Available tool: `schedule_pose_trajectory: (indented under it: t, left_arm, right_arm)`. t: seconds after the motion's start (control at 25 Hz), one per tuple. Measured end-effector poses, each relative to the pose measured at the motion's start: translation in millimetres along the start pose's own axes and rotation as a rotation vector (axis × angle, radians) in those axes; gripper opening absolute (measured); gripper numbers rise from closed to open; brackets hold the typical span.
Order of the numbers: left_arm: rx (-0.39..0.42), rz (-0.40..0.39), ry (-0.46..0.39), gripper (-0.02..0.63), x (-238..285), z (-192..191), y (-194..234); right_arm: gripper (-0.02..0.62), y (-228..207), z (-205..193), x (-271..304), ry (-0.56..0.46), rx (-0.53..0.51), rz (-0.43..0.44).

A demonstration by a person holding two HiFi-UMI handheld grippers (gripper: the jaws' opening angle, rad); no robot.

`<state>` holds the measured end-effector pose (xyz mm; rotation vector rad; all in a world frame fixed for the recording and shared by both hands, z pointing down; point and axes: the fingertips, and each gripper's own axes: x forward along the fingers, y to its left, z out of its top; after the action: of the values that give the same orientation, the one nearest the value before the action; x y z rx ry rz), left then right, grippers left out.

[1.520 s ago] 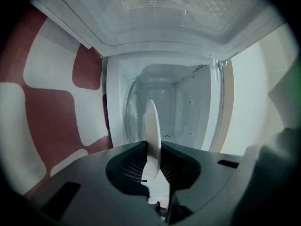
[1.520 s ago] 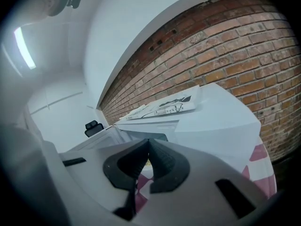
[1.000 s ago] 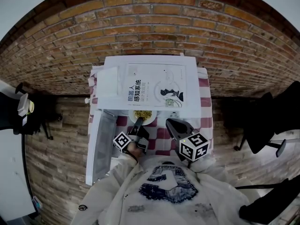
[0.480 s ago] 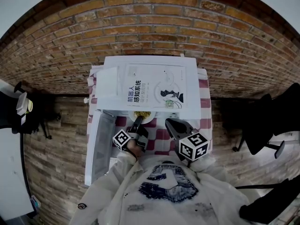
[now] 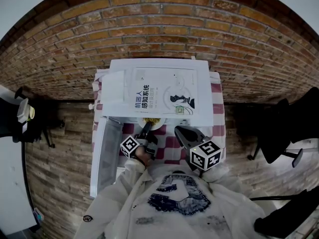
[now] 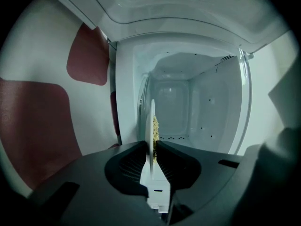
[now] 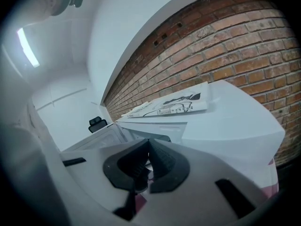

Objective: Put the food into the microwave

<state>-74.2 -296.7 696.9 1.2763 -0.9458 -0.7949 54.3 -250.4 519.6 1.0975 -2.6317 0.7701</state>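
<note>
A: Far left first?
B: Microwave door [image 5: 107,151] swung wide open, standing out past the left edge of the checked cloth [image 5: 172,144].

A: Left gripper?
B: Left gripper [image 5: 147,127] at the opening, marker cube back toward the person's body. Jaws opening. Pads close against the rim of the plate [image 6: 150,126], seen edge-on between them in the left gripper view.

A: Food?
B: Yellowish food [image 6: 155,127] heaped on the plate, right at the mouth of the cavity [image 6: 188,102]. From the head view, plate partly tucked under the front edge of the microwave [image 5: 203,88].

A: On top of the unit?
B: Book [image 5: 164,91] lying flat on the white top.

A: Right side?
B: Right gripper [image 5: 178,130] just right of the plate, apart from it, over the cloth. Jaws closed tip to tip in the right gripper view, nothing between. Pointed toward the microwave's front. Brick wall [image 5: 159,29] behind.
</note>
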Motion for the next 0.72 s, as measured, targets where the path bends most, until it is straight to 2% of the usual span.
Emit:
schedule_pose_trajectory:
  t: [0.24, 0.36, 0.52, 0.72]
  left_arm:
    - [-0.013, 0.003, -0.006, 0.074, 0, -1, 0]
    - [0.010, 0.013, 0.006, 0.074, 0, -2, -1]
    - [0.025, 0.031, 0.039, 0.126, -1, -10, 0]
    - [0.020, 0.015, 0.065, 0.129, -7, -17, -2]
  right_arm:
    - [0.014, 1, -1, 0, 0.002, 0.002, 0.004]
    - [0.014, 2, -1, -1, 0.001, 0.005, 0.004]
    - [0.014, 2, -2, -1, 0.002, 0.007, 0.005]
    - [0.014, 3, -3, -2, 0.001, 0.009, 0.005]
